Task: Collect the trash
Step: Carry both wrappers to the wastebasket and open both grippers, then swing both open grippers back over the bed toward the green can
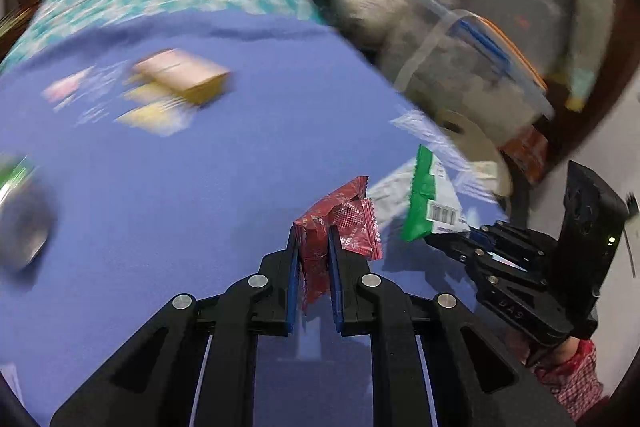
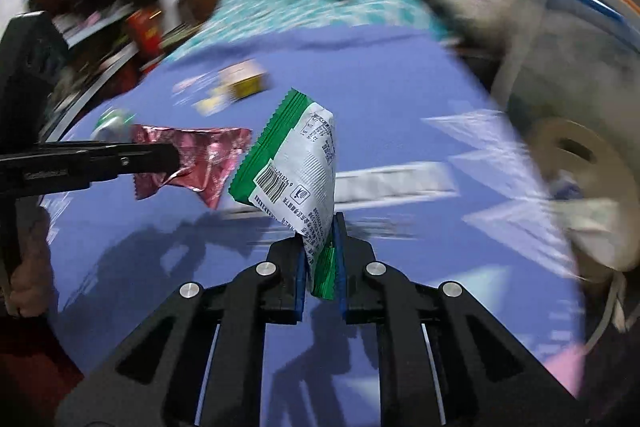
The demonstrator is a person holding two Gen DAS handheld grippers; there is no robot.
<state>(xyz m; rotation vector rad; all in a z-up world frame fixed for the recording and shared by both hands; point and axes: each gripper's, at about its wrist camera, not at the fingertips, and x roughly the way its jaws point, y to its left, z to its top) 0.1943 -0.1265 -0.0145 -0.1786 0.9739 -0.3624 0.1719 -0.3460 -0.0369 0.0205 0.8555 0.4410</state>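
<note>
My left gripper (image 1: 313, 237) is shut on a crumpled red wrapper (image 1: 344, 223), lifted over the blue sheet (image 1: 180, 187). From the right wrist view the same red wrapper (image 2: 196, 159) sticks out of the left gripper (image 2: 174, 157) at the left. My right gripper (image 2: 318, 227) is shut on a green and white snack wrapper (image 2: 296, 171) with a barcode. In the left wrist view that green and white wrapper (image 1: 430, 201) hangs from the right gripper (image 1: 434, 237) at the right.
More litter lies on the sheet: a small yellow box (image 1: 182, 75) with pale wrappers, a silvery wrapper strip (image 2: 394, 183), a can (image 1: 22, 215) at the left. Grey bedding and a storage bag (image 1: 472, 67) crowd the right, with a white round object (image 2: 588, 179) beside them.
</note>
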